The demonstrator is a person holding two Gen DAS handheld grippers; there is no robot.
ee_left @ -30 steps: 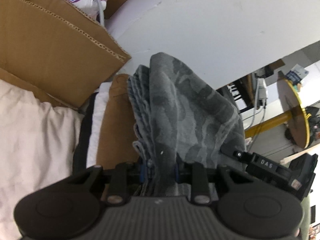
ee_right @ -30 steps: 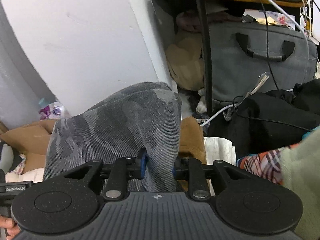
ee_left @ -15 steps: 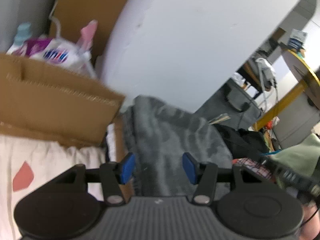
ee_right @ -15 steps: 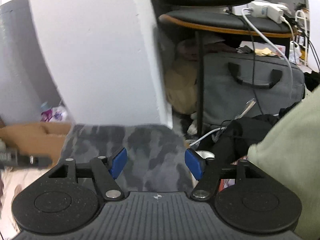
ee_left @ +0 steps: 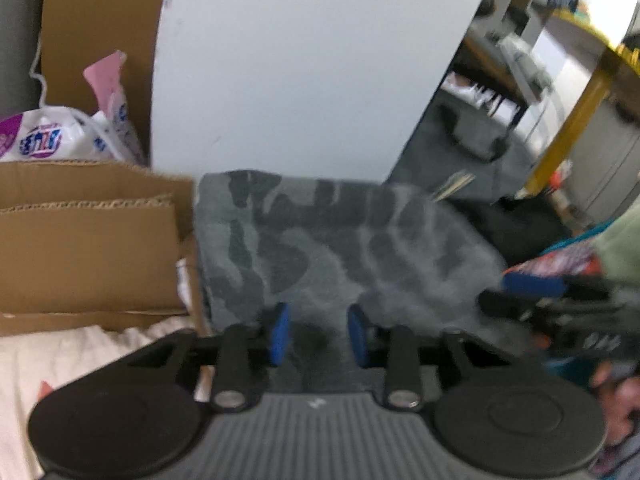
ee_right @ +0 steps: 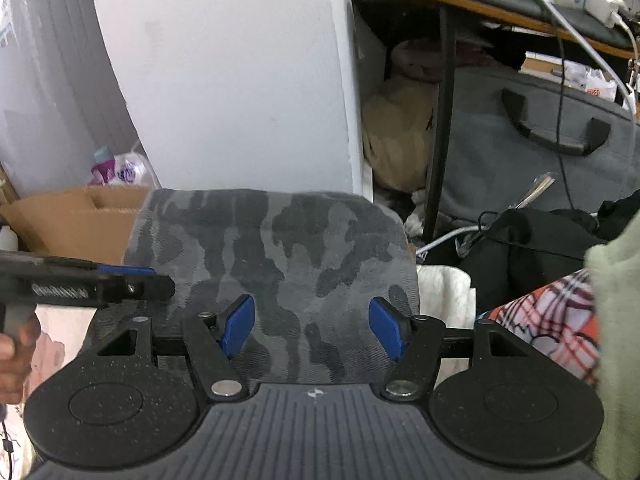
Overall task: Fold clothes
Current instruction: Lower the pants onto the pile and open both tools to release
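Folded camouflage garment (ee_right: 276, 256) rests on the pile. Right gripper (ee_right: 312, 328) jaws spread; left gripper (ee_left: 318, 334) jaws closing, pinching nothing. Withdraw toward 6 o'clock without snagging cloth.

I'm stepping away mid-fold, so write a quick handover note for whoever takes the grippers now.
Left gripper: jaws closing, over the camo garment, no grip seen.
Right gripper: open, nothing held.
The garment lies folded flat on the pile by the cardboard box.
Done: this piece looks folded and set down.
Left: probably pull both grippers back and take the next garment.
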